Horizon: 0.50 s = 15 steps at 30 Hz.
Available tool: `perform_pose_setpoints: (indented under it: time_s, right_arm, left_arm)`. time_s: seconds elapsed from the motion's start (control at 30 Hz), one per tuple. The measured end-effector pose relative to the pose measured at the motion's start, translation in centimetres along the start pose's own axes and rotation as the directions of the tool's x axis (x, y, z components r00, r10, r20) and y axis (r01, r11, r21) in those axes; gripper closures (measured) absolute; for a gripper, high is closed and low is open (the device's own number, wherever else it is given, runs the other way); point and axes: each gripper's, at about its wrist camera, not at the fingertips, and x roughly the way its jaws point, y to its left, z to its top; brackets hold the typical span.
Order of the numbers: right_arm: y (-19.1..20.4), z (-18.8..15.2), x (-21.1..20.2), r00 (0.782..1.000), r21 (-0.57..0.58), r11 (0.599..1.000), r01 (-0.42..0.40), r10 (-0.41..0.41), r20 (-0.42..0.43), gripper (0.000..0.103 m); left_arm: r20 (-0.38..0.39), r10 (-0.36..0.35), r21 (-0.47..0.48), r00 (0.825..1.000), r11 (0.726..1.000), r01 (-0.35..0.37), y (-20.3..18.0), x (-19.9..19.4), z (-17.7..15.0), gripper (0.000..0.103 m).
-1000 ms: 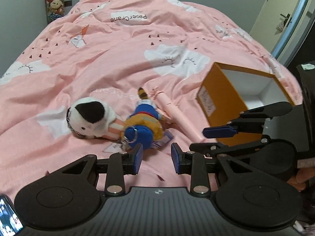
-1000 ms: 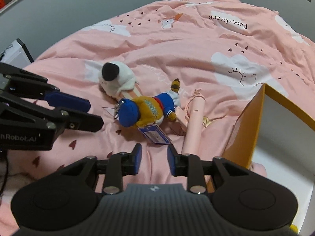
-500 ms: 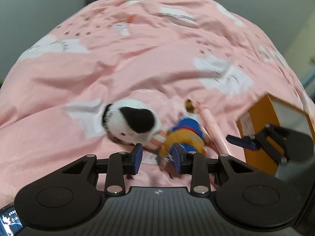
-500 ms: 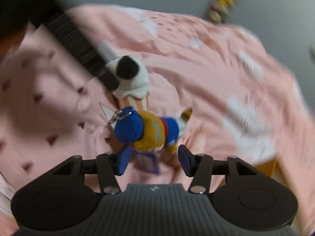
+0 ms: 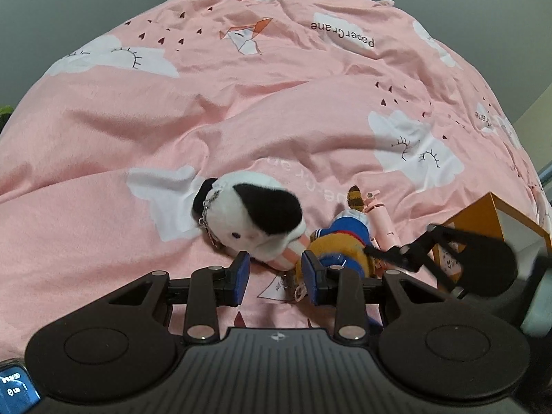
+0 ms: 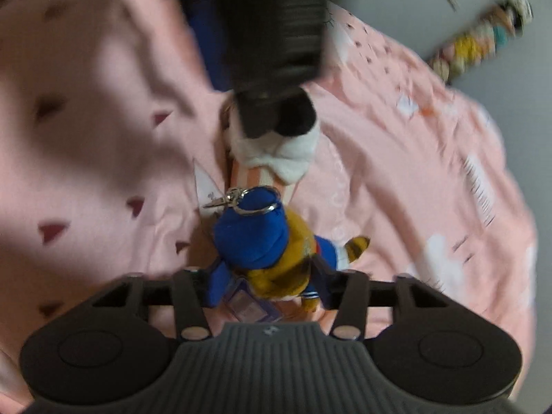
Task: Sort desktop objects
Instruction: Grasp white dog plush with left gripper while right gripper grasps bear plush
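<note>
Since a second ago both claws have dropped in close over the toys on the bed. The left claw (image 5: 272,276) now hangs open with its blue pads either side of the striped base of the black-and-white plush (image 5: 250,215), apparently not yet touching it. The right claw (image 6: 264,288) has widened and now straddles the blue-capped tiger plush (image 6: 265,252), its jaws apart on either flank; whether they press it cannot be told. A pink tube (image 5: 381,220) lies just beside the tiger, near the orange box (image 5: 476,214). Everything rests on a rumpled pink duvet (image 5: 241,120) printed with clouds, below grey walls.
</note>
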Motion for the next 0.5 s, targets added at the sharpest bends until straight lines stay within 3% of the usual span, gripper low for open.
perform_pose_setpoints:
  time_s: [0.13,0.23,0.5]
  right_arm:
    - [-5.1,0.3,-0.9,0.997,0.254,0.964,-0.077,0.069,0.040,0.062]
    - [-9.5,0.3,-0.7,0.993,0.465,0.877,-0.121,0.102,0.066,0.065]
    - [-13.1,1.2,2.2,0.984,0.646,0.743,-0.176,0.131,0.117,0.066]
  left_arm:
    - [0.000,-0.005,-0.026,1.000,1.000,0.005,0.1,0.3,0.1,0.065]
    - [-0.014,-0.011,-0.076,1.000,0.997,0.010,0.2,1.0,0.5,0.065]
    - [-0.028,0.037,-0.193,0.999,0.980,-0.041,0.3,3.5,1.0,0.065]
